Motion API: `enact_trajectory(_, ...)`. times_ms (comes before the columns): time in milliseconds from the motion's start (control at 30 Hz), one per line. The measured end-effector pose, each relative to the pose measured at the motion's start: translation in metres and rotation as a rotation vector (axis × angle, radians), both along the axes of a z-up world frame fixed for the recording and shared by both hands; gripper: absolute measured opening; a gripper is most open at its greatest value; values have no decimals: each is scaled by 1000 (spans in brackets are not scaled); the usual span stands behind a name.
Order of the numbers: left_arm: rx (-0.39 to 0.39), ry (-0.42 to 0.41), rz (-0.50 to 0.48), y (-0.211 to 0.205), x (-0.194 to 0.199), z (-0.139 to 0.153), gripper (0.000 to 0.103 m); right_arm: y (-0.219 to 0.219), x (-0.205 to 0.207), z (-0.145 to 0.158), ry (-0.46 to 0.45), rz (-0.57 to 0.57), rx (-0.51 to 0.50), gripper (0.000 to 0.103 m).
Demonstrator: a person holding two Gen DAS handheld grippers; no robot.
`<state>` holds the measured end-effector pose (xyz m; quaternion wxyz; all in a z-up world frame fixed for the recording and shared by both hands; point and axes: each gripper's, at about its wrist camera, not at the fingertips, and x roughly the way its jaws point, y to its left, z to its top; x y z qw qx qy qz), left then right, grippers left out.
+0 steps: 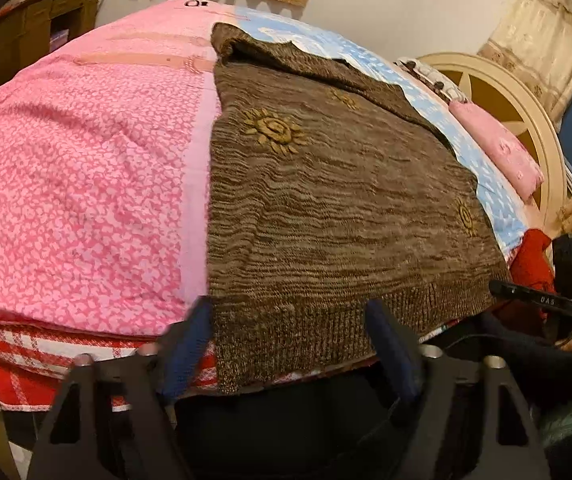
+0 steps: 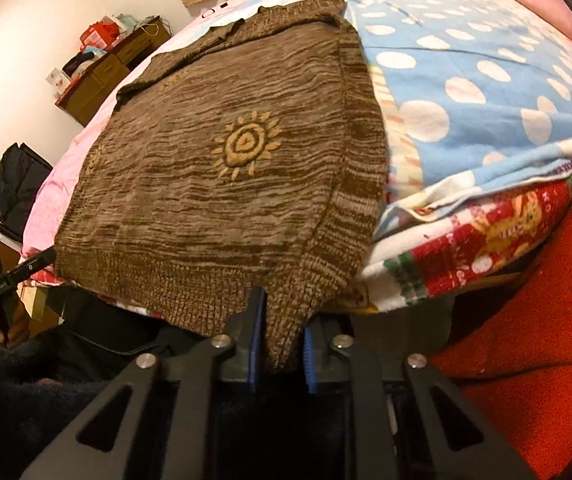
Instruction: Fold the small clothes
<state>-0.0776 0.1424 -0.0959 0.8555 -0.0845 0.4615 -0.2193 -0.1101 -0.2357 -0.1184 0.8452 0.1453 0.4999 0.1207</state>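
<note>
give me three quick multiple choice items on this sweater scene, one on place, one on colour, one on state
1. Where does the brown sweater lie?
A. on the bed
B. on the floor
C. on a hanger

2. What colour is the bedding under the sweater's side nearest the right gripper?
A. green with stripes
B. blue with white dots
C. plain black

3. How do the right gripper's fingers stand?
A. wide open above the sweater
B. closed on the sweater's hem corner
C. closed on a pillow

Answers:
1. A: the sweater is spread flat over the bed covers, its hem at the near edge.
2. B: the blue sheet with white dots lies right beside that edge.
3. B: the knitted corner sits pinched between the two blue pads, hanging down between them.
</note>
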Motion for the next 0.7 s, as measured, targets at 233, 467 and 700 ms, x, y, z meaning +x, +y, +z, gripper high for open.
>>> enact_trajectory(233,-50,53,48,13,5,-7,11,-9,3,-4,6,-23,83,21)
enact_trajectory(467,-181,54,47,17,5,16,8,-19,-1,22,-31,11,177,11)
enact_trajectory(700,-225,-48,17,8,21,61,8,-38,4,68,-178,-24,363,11)
